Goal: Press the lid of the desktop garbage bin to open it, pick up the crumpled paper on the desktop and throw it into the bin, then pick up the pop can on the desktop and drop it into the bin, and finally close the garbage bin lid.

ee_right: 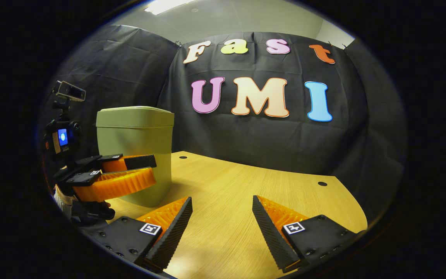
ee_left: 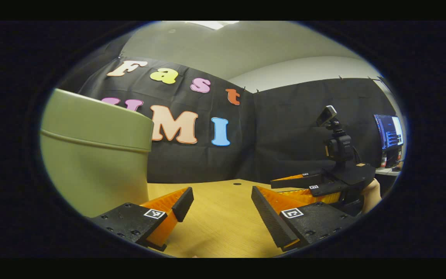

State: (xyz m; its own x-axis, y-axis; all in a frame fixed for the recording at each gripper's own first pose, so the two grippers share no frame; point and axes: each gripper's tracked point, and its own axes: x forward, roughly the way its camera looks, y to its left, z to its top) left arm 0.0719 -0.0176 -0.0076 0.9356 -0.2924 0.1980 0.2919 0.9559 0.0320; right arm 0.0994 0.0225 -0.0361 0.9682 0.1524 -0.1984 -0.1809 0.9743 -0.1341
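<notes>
Tongs both spread wide, empty. Bin [ee_right: 136, 155] at ten o'clock in the right gripper view, lid [ee_right: 134, 111] down, left tongs [ee_right: 145, 170] beside its wall. Raise left tongs [ee_left: 222, 205] above the rim, press straight down on the lid.

Your only obstacle on the tabletop [ee_right: 246, 193] is the garbage bin [ee_right: 136, 155], standing at its left rear with lid down. Left tongs [ee_right: 139, 170] sit just beside its front wall. Bare wood runs wide ahead of your right tongs [ee_right: 222, 223], up to the cloth wall [ee_right: 265, 143].
</notes>
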